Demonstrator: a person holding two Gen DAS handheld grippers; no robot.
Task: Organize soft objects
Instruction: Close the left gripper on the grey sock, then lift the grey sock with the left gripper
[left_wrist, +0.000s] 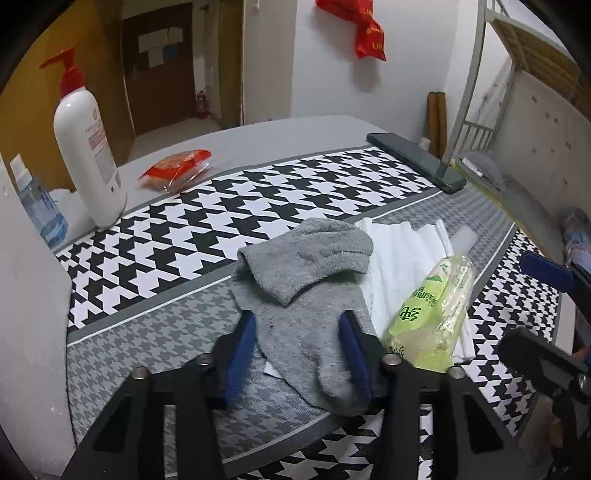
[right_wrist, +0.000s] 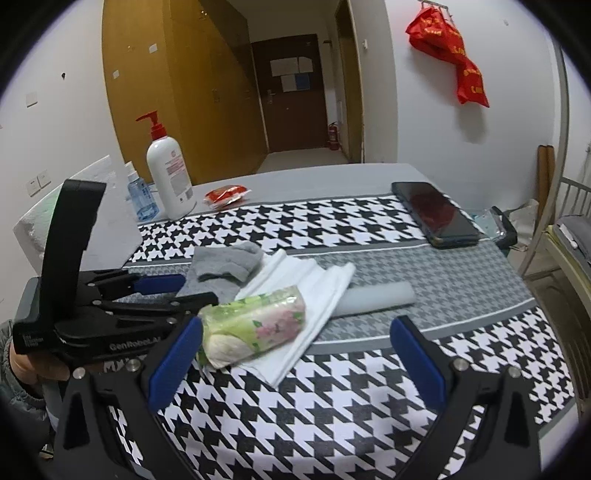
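Left wrist view has the left gripper (left_wrist: 297, 332) open astride the grey sock (left_wrist: 303, 295) on the houndstooth cloth (left_wrist: 207, 218), seemingly untouched, so closing comes next, while the right gripper (right_wrist: 295, 347) waits, jaws wide.

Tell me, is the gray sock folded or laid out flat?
Folded. The sock has its upper part doubled back over the lower part, making a thick layered edge across its middle. The open left gripper straddles it.

Even indoor light; fisheye bending, dark corners.
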